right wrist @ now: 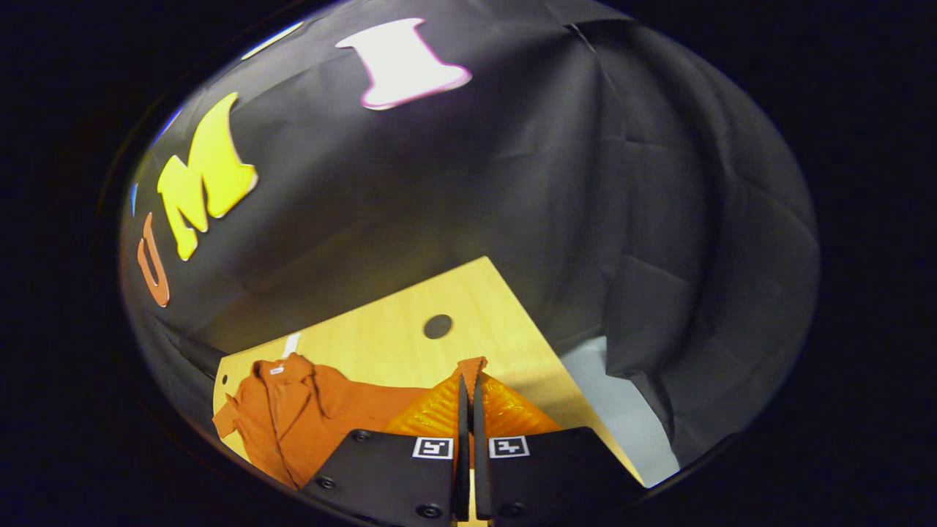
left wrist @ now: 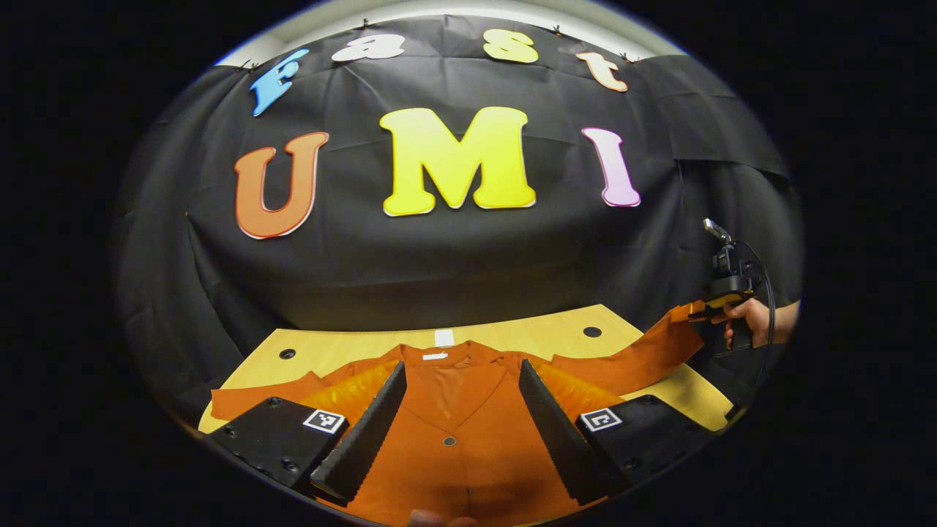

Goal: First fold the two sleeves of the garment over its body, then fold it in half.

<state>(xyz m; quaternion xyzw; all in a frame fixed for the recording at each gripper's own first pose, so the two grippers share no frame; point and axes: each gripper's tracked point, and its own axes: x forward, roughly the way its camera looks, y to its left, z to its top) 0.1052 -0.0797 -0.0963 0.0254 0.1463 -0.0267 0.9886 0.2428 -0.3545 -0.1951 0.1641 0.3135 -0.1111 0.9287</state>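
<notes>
An orange button-front shirt (left wrist: 454, 432) lies face up on the wooden table (left wrist: 542, 333), collar toward the wall. My left gripper (left wrist: 461, 380) hovers open over the shirt's chest, fingers either side of the collar. The shirt's right sleeve (left wrist: 629, 359) is lifted off the table and stretched out to the right gripper (left wrist: 721, 296), which a hand holds at the table's right end. In the right gripper view the right gripper (right wrist: 468, 384) is shut on the sleeve cuff (right wrist: 472, 364), with the shirt body (right wrist: 293, 417) lying to the lower left. The other sleeve (left wrist: 256, 399) rests flat at the left.
The table has round holes (left wrist: 591, 331) near its back corners and a white tag (left wrist: 443, 337) behind the collar. The black cloth wall stands close behind the table. Pale floor (right wrist: 622, 417) shows past the table's right edge.
</notes>
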